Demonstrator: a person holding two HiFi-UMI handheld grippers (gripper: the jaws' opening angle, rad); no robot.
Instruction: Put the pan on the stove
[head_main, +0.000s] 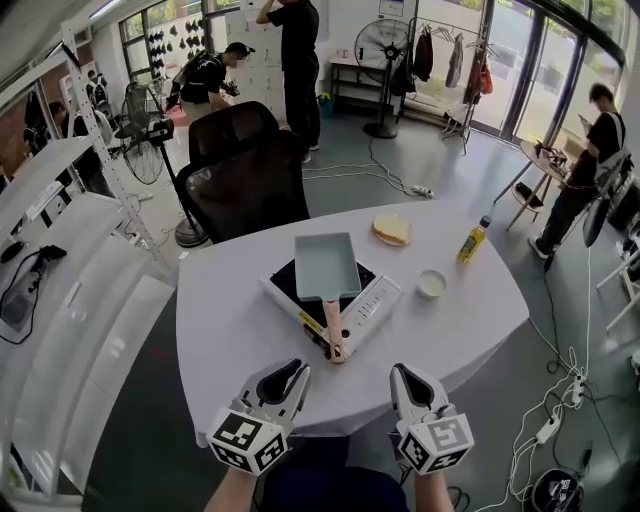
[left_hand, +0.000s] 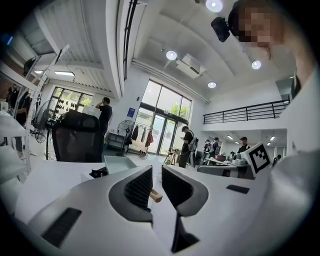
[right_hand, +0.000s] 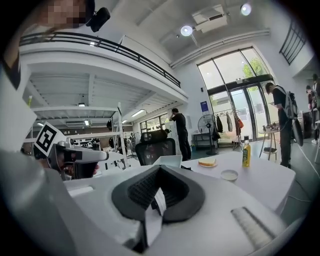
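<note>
A pale blue rectangular pan (head_main: 327, 266) sits on a white-and-black portable stove (head_main: 372, 303) in the middle of the table. Its wooden handle (head_main: 334, 335) points toward me. Both grippers hover off the near table edge, apart from the pan. My left gripper (head_main: 299, 373) has a narrow gap between its jaws and holds nothing. In the left gripper view, the handle tip (left_hand: 156, 196) shows far off through the left gripper (left_hand: 157, 173), and the pan (left_hand: 119, 164) lies beyond. My right gripper (head_main: 398, 373) (right_hand: 158, 194) is shut with nothing in it, and the pan (right_hand: 168, 160) lies ahead of it.
On the white round table (head_main: 230, 330) lie a slice of bread (head_main: 392, 229), a small white bowl (head_main: 432, 284) and a yellow bottle (head_main: 472, 241), all right of the stove. A black office chair (head_main: 245, 170) stands at the far side. White shelving (head_main: 60, 260) runs along the left.
</note>
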